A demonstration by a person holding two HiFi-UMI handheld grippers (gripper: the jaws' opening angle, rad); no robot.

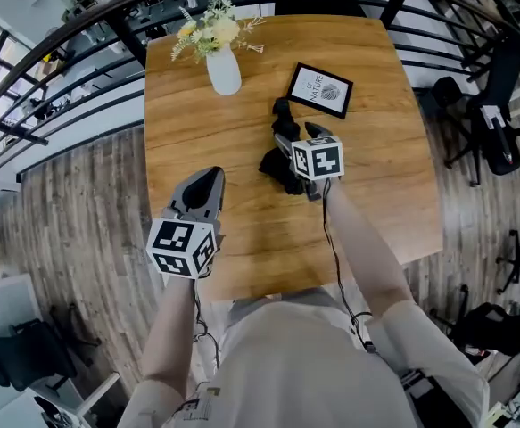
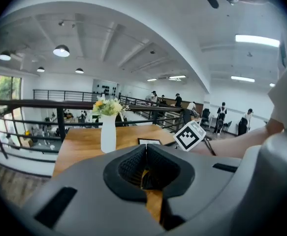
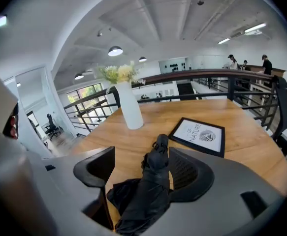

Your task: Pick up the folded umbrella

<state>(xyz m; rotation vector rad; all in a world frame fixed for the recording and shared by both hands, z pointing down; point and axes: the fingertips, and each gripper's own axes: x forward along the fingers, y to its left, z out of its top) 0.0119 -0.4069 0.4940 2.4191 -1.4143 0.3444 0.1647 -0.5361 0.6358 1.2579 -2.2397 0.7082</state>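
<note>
The bare wooden table lies under both claws. Ahead of the right gripper, a black-framed print reads "OF NATURE". The folded umbrella, limp black fabric, lies between this gripper's spread jaws, long axis along them, its slim end pointing away towards a smooth white vase. The left gripper has its ribbed jaws pressed together, empty.

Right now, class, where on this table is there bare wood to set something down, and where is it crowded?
Bare: the right side of the table, between umbrella and right edge, below the framed picture; the left side between vase and left gripper. Crowded: the middle, where the open right gripper straddles the umbrella, picture just behind.
</note>
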